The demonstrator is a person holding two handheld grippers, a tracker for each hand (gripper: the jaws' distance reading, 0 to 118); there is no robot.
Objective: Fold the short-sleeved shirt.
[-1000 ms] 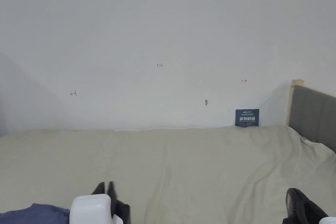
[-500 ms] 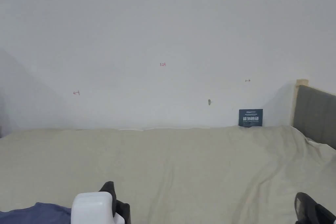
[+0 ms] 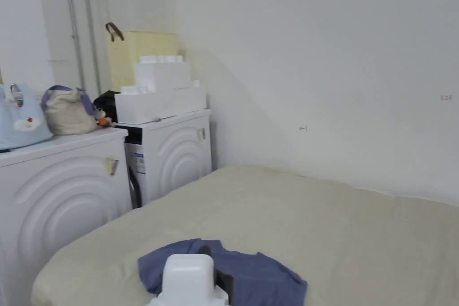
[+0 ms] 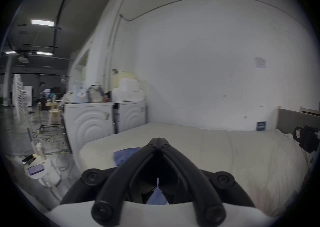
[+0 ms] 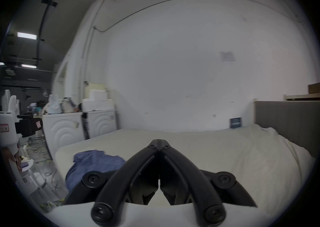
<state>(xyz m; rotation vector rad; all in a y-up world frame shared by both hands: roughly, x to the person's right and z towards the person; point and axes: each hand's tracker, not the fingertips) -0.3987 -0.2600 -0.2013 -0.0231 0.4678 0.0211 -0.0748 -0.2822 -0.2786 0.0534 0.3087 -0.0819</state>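
A blue short-sleeved shirt [image 3: 251, 275] lies crumpled on the cream bed sheet [image 3: 313, 221], near the bed's front left corner. The white housing of my left gripper [image 3: 188, 277] hangs over the shirt at the bottom of the head view. In the left gripper view my left gripper [image 4: 158, 139] is shut, tips together with nothing between them, and the shirt [image 4: 126, 152] lies just below and to the left. My right gripper [image 5: 159, 141] is shut and empty above bare sheet, with the shirt [image 5: 97, 161] to its left.
Two white washing machines [image 3: 179, 154] stand off the bed's left end, with bags [image 3: 67, 112] and white boxes [image 3: 161, 92] on top. A white wall runs behind the bed. A grey headboard [image 5: 285, 123] closes the right end. Cables and clutter lie on the floor [image 4: 48, 137] at the left.
The head camera has swung to the left, bringing the washing machines and the whole shirt into the picture. The left gripper stays low over the shirt.
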